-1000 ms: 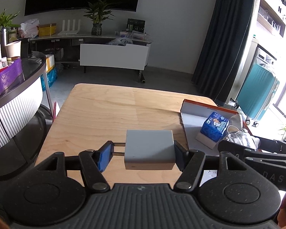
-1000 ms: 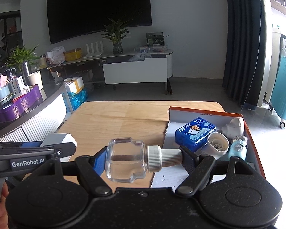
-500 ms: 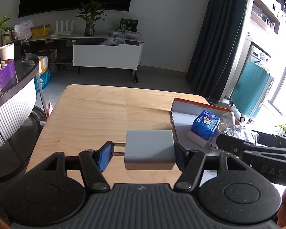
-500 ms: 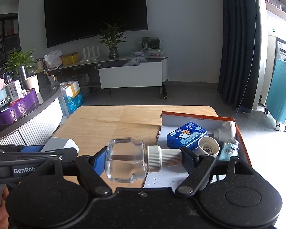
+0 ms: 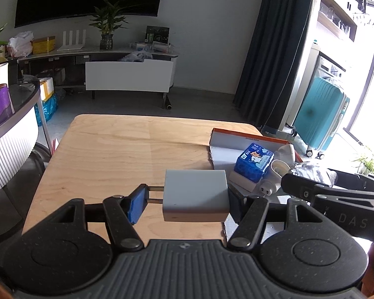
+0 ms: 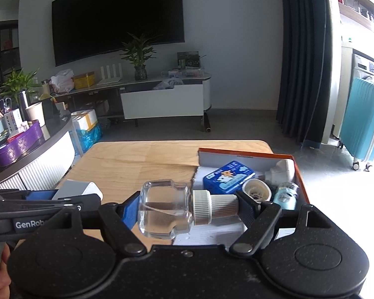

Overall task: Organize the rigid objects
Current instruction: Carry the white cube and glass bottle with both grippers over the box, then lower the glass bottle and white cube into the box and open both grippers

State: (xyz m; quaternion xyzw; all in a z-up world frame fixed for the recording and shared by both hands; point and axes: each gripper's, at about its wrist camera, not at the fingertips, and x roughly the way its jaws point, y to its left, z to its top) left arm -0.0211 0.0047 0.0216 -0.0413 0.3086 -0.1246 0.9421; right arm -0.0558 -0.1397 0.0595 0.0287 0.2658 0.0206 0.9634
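Note:
My left gripper (image 5: 185,203) is shut on a grey plug adapter (image 5: 195,195), its two prongs against the left blue pad, held above the wooden table (image 5: 127,149). My right gripper (image 6: 188,210) is shut on a clear glass bottle (image 6: 165,211) lying sideways, its ribbed white cap to the right, at the near left edge of the orange-rimmed box (image 6: 246,153). The box (image 5: 246,138) holds a blue tissue pack (image 6: 228,178), a white cup (image 6: 256,190), a white plug (image 6: 283,170) and a small light-blue bottle (image 6: 285,195). The adapter (image 6: 73,188) shows at left in the right wrist view.
The box lies on the table's right side. A curved counter (image 6: 32,147) with a purple tray stands to the left. A teal suitcase (image 5: 320,114) stands beyond the table at right. A TV bench with plants lines the far wall.
Both views have shifted slightly, so the table and box sit a little lower and further left in frame. Both grips are unchanged.

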